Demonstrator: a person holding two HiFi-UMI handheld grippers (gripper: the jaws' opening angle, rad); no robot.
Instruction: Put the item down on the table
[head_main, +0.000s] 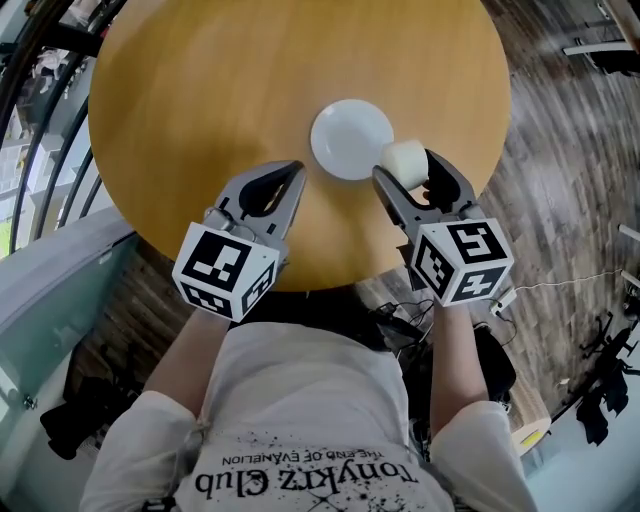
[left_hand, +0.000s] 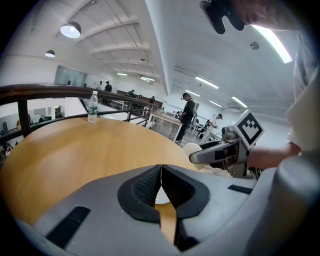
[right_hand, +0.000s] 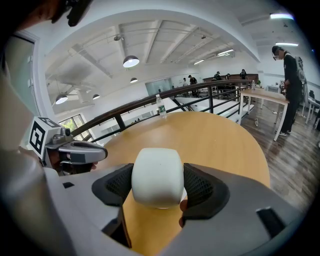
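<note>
- The right hand-held gripper (head_main: 406, 172) clamps a white rounded cup-like item (head_main: 404, 158) right of centre in the head view, just beside a white round plate (head_main: 350, 138).
- The left hand-held gripper (head_main: 293, 172) is pinched together and empty.
- If let go too high, the item could roll off the round wooden table (head_main: 250, 80).

Left gripper (head_main: 297, 167) fingers pressed together, empty; right gripper (head_main: 405, 164) fingers clamp a white cup (right_hand: 156, 175).

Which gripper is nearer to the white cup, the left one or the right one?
Right. The right gripper is shut on the white cup, a jaw at each side. The left gripper, shut and empty, is at the saucer's other side, to the cup's left.
</note>
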